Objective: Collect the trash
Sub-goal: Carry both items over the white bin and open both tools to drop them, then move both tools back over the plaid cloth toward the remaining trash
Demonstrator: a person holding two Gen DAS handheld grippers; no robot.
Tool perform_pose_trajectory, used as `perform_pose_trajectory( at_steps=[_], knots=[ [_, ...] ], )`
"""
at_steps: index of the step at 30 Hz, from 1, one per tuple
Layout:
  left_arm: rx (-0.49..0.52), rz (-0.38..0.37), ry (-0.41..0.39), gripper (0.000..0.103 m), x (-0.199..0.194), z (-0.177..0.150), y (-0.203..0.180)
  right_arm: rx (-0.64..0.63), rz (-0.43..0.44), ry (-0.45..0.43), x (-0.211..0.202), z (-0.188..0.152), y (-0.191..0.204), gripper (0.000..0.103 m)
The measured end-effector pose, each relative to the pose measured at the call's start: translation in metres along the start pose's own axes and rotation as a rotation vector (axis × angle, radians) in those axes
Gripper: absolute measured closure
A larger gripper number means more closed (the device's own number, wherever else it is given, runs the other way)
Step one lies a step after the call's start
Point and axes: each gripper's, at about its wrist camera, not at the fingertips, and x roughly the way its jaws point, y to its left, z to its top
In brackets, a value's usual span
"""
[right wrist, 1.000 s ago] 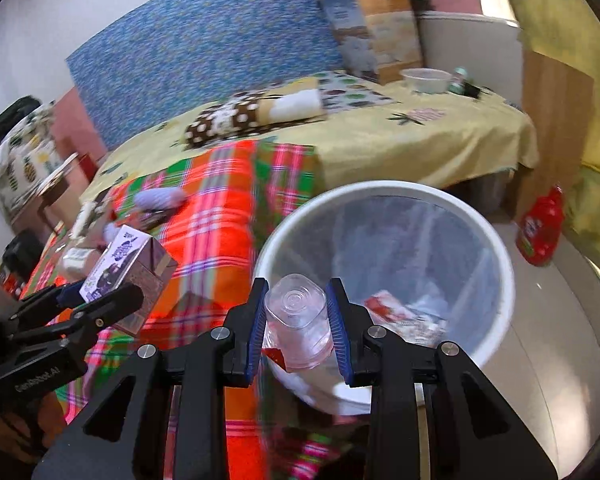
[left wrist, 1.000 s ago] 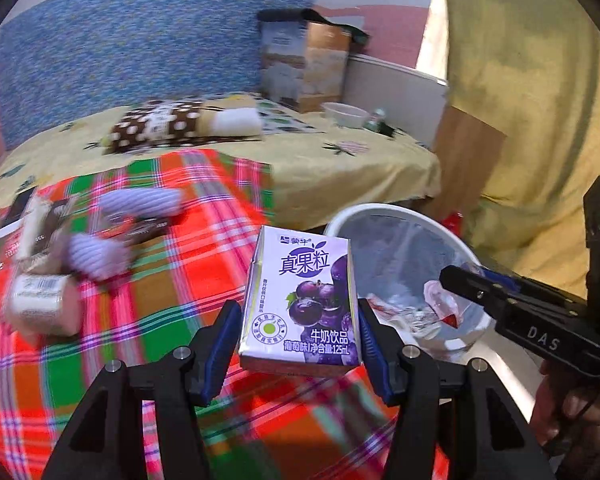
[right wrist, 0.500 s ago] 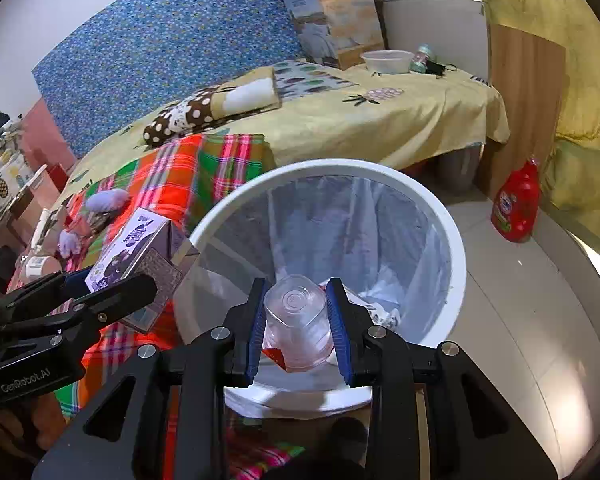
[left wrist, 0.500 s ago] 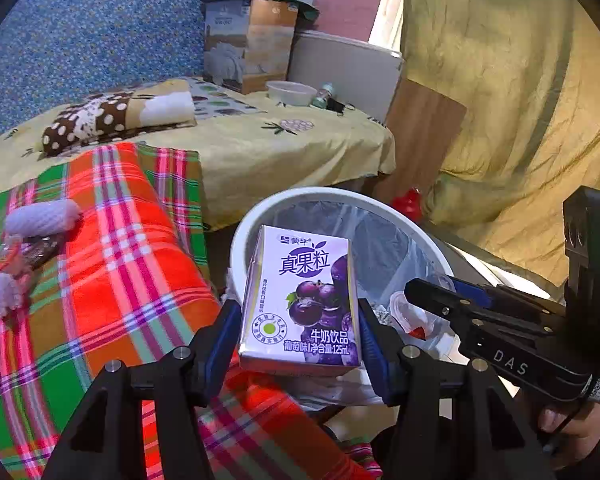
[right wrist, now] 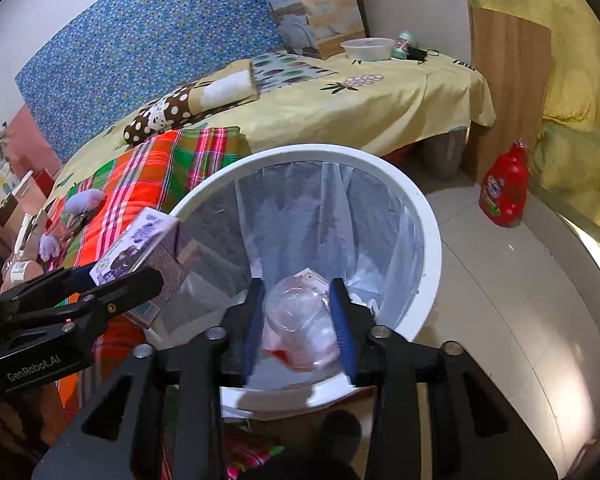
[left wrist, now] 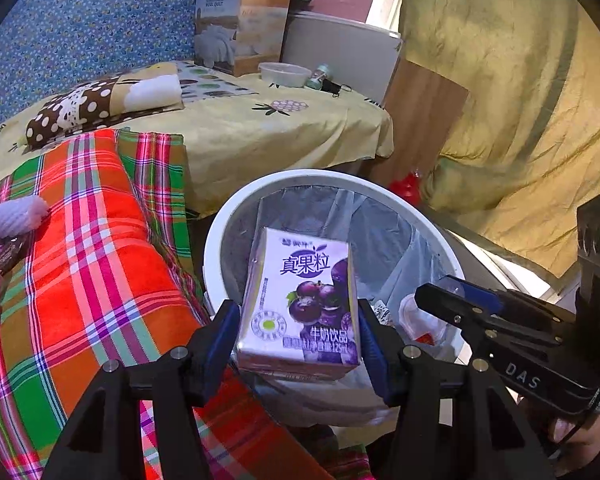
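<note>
Purple grape milk-drink carton (left wrist: 300, 304) upright over the white lined bin's (left wrist: 220, 240) near rim; clear plastic cup (right wrist: 300, 320), seemingly red-tinged below, bottom toward the camera, above the bin's opening.

Both grippers are black with blue finger pads and silver screws: the left gripper (left wrist: 298, 332) reads "GenRobot.AI", the right gripper (right wrist: 298, 320) reads "DAS", bare fingers (left wrist: 560, 430) under its body

the bed (left wrist: 236, 136) wears a yellow sheet; on it lie a plaid blanket (left wrist: 88, 264), a polka-dot pillow (left wrist: 100, 104), a quilt box (left wrist: 240, 20) and a plastic bowl (left wrist: 285, 74). on the tiled floor (right wrist: 500, 300) stand a white lined trash bin (right wrist: 428, 216) beside the bed and a red bottle (right wrist: 506, 188).
</note>
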Motion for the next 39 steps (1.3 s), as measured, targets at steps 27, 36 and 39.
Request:
perform_pose_trajectory(
  at_steps=[27,36,39],
  knots=[
    [-0.066,0.075,-0.091,0.037,-0.062,-0.010,0.021,-0.046,0.047,-0.054,-0.024,0.001,0.031,0.036],
    [-0.132,0.155,-0.146,0.019,-0.109,-0.024,0.049,-0.116,0.105,-0.065,-0.035,-0.001,0.063,0.036],
    [-0.158,0.182,-0.157,0.018,-0.123,-0.031,0.061,-0.141,0.121,-0.069,-0.039,-0.003,0.075,0.036]
  ],
)
